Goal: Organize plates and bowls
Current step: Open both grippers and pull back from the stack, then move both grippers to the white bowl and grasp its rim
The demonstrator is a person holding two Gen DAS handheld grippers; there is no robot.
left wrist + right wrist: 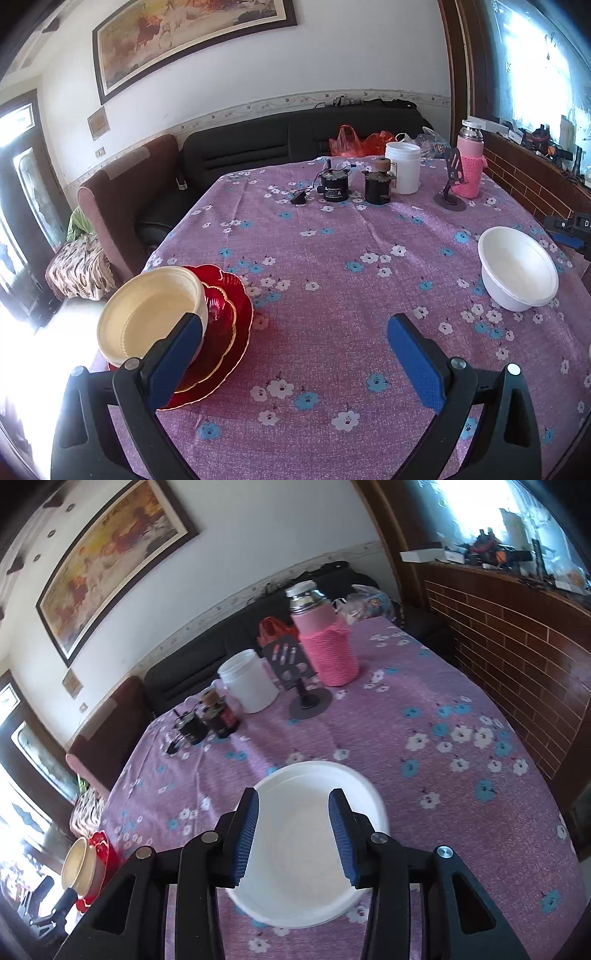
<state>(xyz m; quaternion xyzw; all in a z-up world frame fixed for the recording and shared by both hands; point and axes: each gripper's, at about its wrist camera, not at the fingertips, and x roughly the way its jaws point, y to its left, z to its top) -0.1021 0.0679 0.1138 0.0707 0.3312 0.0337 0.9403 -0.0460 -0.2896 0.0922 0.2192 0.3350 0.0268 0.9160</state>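
The white bowl [317,834] on the floral tabletop [424,716] looks like light, thin foam that would dent, so a gentle pinch on its near rim seems best. The right tongs [293,805] hover angled down over it, part-open and empty. The left tongs [291,328] gape wide, empty, beside the cream bowl [147,314] stacked on red plates [236,314].

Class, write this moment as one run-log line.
left gripper: open, empty | right gripper: open over white bowl | cream bowl: on red plates | stacking unfinished
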